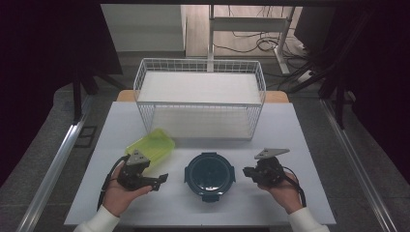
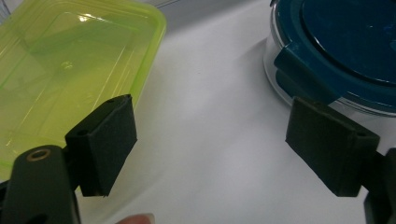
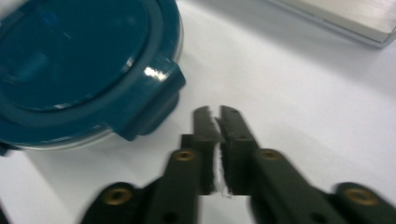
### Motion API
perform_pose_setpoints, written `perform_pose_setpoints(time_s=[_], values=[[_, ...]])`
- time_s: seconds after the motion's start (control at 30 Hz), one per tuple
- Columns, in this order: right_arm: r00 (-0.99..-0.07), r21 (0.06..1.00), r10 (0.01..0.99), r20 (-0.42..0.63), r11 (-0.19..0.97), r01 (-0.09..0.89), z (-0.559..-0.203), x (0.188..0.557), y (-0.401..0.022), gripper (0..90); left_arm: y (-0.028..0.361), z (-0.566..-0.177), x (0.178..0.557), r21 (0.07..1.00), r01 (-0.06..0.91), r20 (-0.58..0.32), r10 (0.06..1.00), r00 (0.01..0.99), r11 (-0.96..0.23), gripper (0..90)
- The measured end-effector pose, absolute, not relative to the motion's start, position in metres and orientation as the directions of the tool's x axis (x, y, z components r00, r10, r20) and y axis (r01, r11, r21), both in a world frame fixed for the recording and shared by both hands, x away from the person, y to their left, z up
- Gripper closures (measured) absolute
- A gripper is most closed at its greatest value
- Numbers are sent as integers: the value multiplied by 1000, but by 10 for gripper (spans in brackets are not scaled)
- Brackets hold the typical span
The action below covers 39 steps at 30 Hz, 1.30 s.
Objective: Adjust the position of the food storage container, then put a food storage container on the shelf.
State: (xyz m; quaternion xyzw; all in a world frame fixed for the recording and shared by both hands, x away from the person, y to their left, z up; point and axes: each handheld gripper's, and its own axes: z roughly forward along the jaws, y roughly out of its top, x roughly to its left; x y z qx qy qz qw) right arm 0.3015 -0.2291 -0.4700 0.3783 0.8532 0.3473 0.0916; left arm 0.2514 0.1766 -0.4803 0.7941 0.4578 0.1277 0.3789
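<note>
While round container (image 1: 210, 173) sits unheld, grippers flank.

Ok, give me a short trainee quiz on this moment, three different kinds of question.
1. True or false: the round dark-teal lidded container sits inside the white wire basket.
2. Which tongs stand wide open? A) left tongs B) right tongs
3. What lies between the left tongs and the basket?
Key: 1 false; 2 A; 3 the translucent lime-green rectangular plastic box.
</note>
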Motion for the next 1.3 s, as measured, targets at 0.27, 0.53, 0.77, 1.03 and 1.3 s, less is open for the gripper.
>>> perform_pose_setpoints(time_s=[0.27,0.53,0.77,1.03,1.3], values=[[-669,705,709,222,357,613,-470,299,-242,289,171,-480,249,732,614,-136,820,556,-294,166],[-662,686,699,271,343,642,-473,298,-244,202,169,-479,250,730,625,-160,820,549,-276,165],[-657,692,678,330,300,657,-473,296,-240,197,154,-478,256,713,666,-248,809,533,-220,74],[-639,662,627,447,249,707,-478,308,-227,164,132,-486,274,646,739,-435,704,562,-191,65],[-605,593,608,515,257,763,-491,323,-214,150,129,-496,292,575,809,-601,609,517,-119,105]])
